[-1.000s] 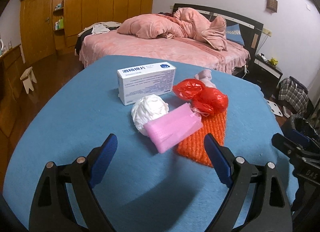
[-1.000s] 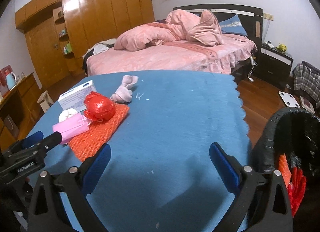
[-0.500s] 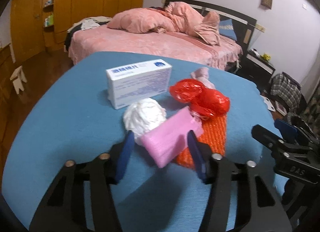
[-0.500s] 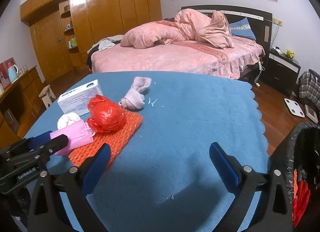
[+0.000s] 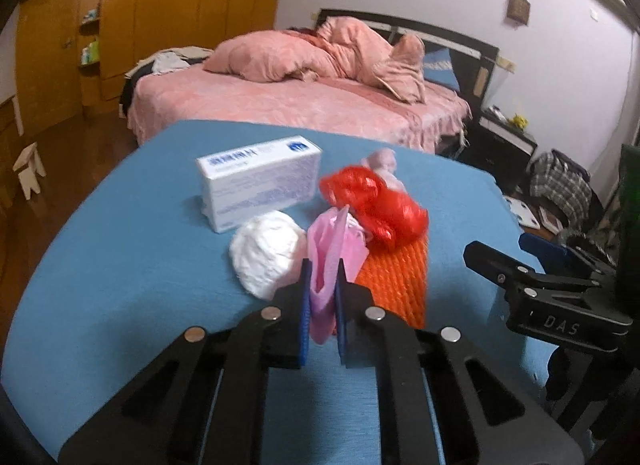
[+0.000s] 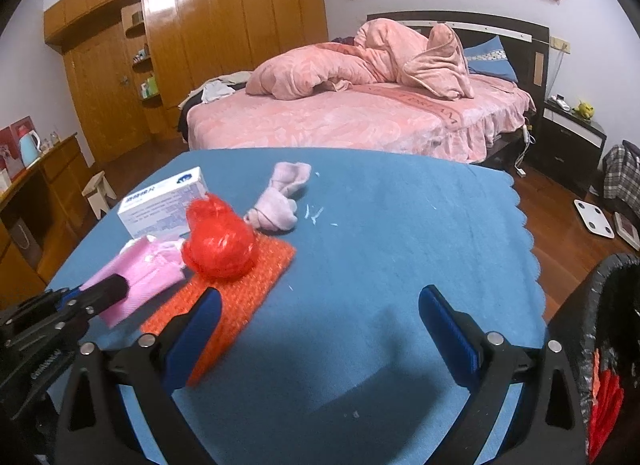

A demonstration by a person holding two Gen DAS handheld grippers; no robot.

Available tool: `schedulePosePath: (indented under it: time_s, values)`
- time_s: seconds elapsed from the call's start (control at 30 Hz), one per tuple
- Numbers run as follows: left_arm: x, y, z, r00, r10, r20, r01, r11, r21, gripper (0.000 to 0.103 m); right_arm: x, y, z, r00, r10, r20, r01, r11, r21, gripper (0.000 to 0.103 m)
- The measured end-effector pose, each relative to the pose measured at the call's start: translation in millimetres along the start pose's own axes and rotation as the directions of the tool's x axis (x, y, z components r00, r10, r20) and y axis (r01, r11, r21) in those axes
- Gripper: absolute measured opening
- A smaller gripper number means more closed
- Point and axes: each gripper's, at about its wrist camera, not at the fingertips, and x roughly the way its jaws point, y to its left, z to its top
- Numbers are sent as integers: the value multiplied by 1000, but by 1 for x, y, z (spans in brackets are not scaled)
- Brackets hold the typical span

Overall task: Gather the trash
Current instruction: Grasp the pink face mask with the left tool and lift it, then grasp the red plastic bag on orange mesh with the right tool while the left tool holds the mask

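Note:
My left gripper [image 5: 322,277] is shut on a pink plastic packet [image 5: 332,253], squeezing it upright between the blue pads; the same packet [image 6: 140,277] shows at the left of the right wrist view. Beside it lie a white crumpled wad [image 5: 268,253], a red plastic bag [image 5: 376,205] and an orange mesh mat [image 5: 400,281]. A white and blue box [image 5: 260,181] stands behind them. My right gripper [image 6: 316,329] stands open over bare blue cloth, holding nothing.
A pale pink sock [image 6: 284,197] lies further back on the blue table cloth [image 6: 400,225]. A black bin [image 6: 608,345] with red and orange scraps stands off the table's right edge. A pink bed [image 6: 340,117] and wooden wardrobes [image 6: 192,45] fill the background.
The left jaws went from wide open to shut on the pink packet, which now stands crumpled and upright. The right gripper drifted slightly, so the bin shows less in its view.

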Motion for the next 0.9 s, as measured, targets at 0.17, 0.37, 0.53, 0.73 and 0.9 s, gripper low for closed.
schedulePosePath:
  time_s: [0.17,0.37,0.53,0.73,0.9]
  values:
    - [-12,8,3,999,40,36,-40,999,-21,9,4,10,8,1000,22,9,-22,1000,-7,97]
    - [-18,17,3,989,127,72,-124,991,-47,9,14,28,18,999,51,13,-50,998,-35,97]
    - [-17,21,0,985,158,73,-153,986,-70,10,19,44,22,997,81,13,-81,995,-56,94]
    - [-16,20,-2,985,155,70,-151,987,-54,10,36,60,22,994,103,-31,-105,990,-89,81]
    - [-15,20,-3,986,154,64,-151,987,-56,10,46,67,15,992,106,-69,-113,988,-107,63]
